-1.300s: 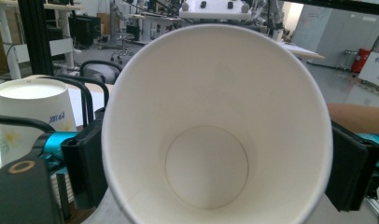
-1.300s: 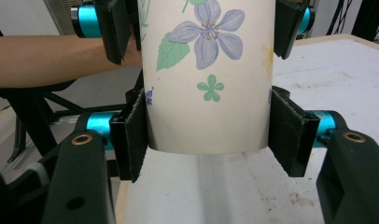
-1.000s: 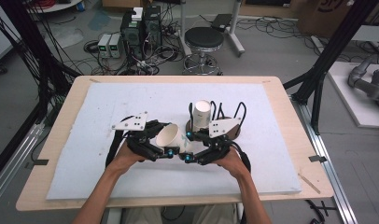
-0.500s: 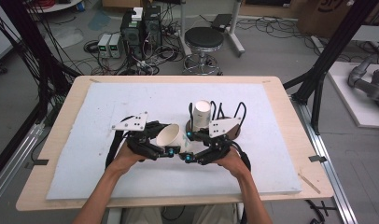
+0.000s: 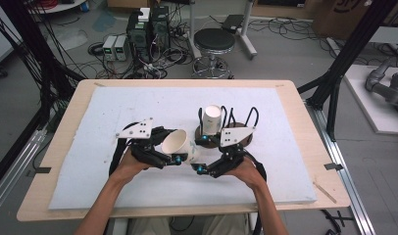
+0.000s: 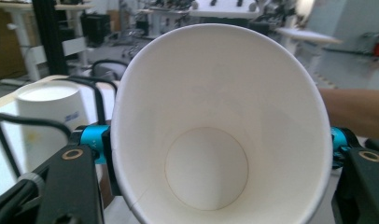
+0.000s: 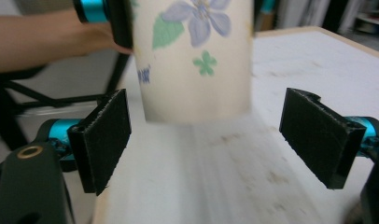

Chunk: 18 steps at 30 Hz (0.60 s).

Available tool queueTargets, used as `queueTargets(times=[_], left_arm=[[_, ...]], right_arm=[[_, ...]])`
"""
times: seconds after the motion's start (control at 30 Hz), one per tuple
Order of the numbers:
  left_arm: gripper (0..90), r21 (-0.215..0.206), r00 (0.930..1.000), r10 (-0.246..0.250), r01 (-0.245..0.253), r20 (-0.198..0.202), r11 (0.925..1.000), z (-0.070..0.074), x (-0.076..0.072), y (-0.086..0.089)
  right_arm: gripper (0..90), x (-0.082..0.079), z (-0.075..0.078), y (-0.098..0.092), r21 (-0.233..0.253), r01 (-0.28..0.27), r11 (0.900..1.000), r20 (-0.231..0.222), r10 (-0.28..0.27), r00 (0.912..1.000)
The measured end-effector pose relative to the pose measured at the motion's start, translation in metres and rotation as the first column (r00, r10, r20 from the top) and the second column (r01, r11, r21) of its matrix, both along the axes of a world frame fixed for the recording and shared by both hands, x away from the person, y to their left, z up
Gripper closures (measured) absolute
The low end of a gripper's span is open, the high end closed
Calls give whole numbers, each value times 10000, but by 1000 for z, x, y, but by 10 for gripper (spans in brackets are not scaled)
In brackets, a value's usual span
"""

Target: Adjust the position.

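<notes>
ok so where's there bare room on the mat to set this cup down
The left gripper holds the paper cup tilted above the white mat. Bare mat lies to the left, between the left hand and the mat's left edge, along the far strip, and at the right edge. The middle is crowded: the upright cup in the wire rack, with the open right gripper close by.

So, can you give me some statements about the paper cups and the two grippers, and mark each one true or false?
1. The left gripper holds a white paper cup tilted on its side. True.
2. The held cup contains liquid. False: its inside is empty in the left gripper view.
3. The right gripper is shut on the cup. False: its fingers stand open, apart from it.
4. A second paper cup stands upright in a black wire holder. True.
</notes>
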<state>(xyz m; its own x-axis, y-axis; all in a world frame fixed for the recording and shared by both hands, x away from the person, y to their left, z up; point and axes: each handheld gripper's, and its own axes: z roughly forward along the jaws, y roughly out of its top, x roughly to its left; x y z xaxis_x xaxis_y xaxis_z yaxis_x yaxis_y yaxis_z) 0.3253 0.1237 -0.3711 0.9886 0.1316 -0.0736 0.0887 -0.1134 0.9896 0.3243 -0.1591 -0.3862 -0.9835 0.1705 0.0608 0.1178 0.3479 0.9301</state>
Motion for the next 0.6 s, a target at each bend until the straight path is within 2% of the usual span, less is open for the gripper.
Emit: queueTargets(times=[0.03, 0.07, 0.1, 0.13, 0.17, 0.27, 0.3, 0.33, 0.37, 0.4, 0.43, 0.5, 0.53, 0.57, 0.6], left_arm=[[318, 0, 10000, 0, 0, 0, 10000, 0, 0, 0], [318, 251, 9998, 173, -174, 27, 9995, 1, 0, 2], [317, 251, 9998, 173, -174, 27, 9995, 1, 0, 2], [315, 703, 9989, 449, -458, 137, 9965, 1, 0, 4], [314, 703, 9989, 449, -458, 137, 9965, 1, 0, 4], [314, 985, 9966, 826, -829, 71, 9917, 2, 1, 8], [313, 985, 9966, 826, -829, 71, 9917, 2, 1, 8], [314, 1135, 9940, 1096, -1095, 57, 9875, 3, 1, 9], [314, 1135, 9940, 1096, -1095, 57, 9875, 3, 1, 9], [314, 1407, 9913, 1311, -1312, 99, 9813, 4, 1, 10], [314, 1407, 9913, 1311, -1312, 99, 9813, 4, 1, 10], [314, 1614, 9883, 1521, -1523, 142, 9751, 6, 0, 10], [314, 1954, 9851, 1704, -1713, 216, 9656, 7, 0, 11], [314, 1954, 9851, 1704, -1713, 216, 9656, 7, 0, 11], [314, 2222, 9805, 1953, -1955, 229, 9552, 9, 0, 12]], right_arm=[[170, 0, 0, 0, 0, 0, 10000, 0, 0, 10000], [170, -1, -1, -7, -90, 449, 9989, 53, -449, 9990], [170, -1, -1, -7, -90, 449, 9989, 53, -449, 9990], [169, -3, -3, -15, -122, 949, 9954, 161, -947, 9954], [169, -3, -3, -15, -122, 949, 9954, 161, -947, 9954], [170, -6, -7, -33, -43, 1657, 9862, 138, -1656, 9861], [170, -6, -7, -33, -43, 1657, 9862, 138, -1656, 9861], [170, -9, -8, -41, -128, 2020, 9793, 199, -2017, 9792], [170, -9, -8, -41, -128, 2020, 9793, 199, -2017, 9792], [170, -11, -11, -48, -253, 2381, 9709, 224, -2376, 9711], [170, -11, -11, -48, -253, 2381, 9709, 224, -2376, 9711], [170, -14, -16, -58, -240, 2891, 9570, 203, -2887, 9572], [170, -15, -17, -61, -224, 3069, 9515, 169, -3066, 9517], [170, -16, -19, -64, -229, 3234, 9460, 208, -3229, 9462], [170, -17, -21, -67, -290, 3439, 9386, 225, -3433, 9390]])
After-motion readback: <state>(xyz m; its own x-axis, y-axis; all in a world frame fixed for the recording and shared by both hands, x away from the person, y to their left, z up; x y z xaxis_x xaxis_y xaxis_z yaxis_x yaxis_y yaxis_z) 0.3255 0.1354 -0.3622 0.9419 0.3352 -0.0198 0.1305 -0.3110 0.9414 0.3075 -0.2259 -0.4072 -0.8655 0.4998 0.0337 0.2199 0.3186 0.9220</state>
